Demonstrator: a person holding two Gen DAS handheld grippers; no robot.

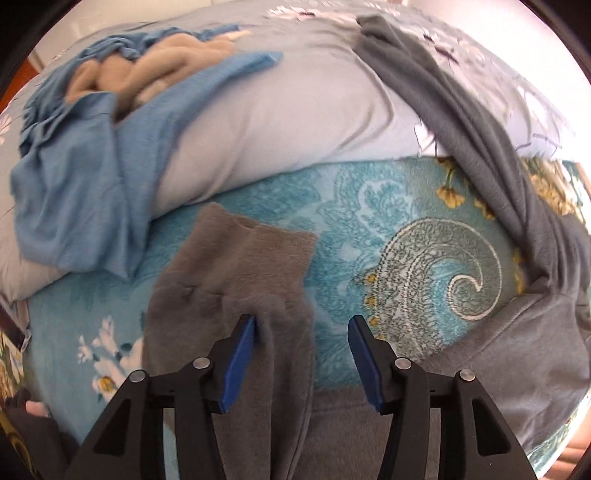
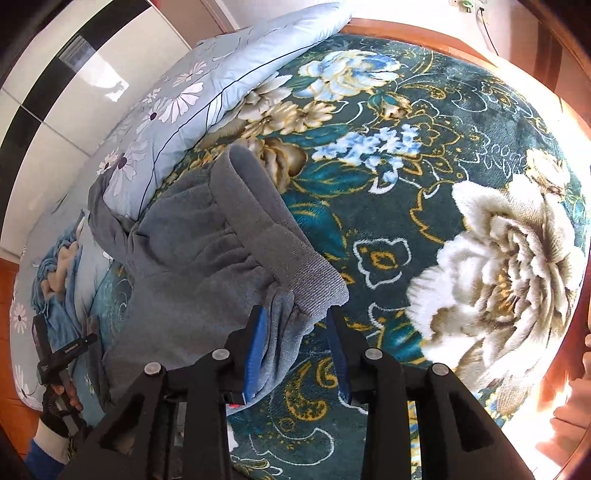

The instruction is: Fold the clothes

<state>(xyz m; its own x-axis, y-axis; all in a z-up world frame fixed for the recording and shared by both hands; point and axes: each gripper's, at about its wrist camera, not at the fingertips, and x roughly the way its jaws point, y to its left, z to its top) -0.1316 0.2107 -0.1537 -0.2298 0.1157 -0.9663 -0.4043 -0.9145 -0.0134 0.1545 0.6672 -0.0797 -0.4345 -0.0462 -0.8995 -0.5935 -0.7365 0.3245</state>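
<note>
Grey sweatpants lie on the teal blanket, fleecy side up. One strip of them runs back between the fingers of my left gripper, which stands open just above the cloth. A darker grey length of the same fabric trails up over the quilt at the right. In the right wrist view the ribbed band of the sweatpants sits just ahead of my right gripper. Bunched cloth rests against its left pad, and blanket shows between the cloth and the other pad, so the jaws stand open.
A pale blue floral quilt is heaped behind the sweatpants, with a blue garment and a beige one on it. The floral blanket spreads right to the wooden bed frame. A gloved hand holds the left gripper.
</note>
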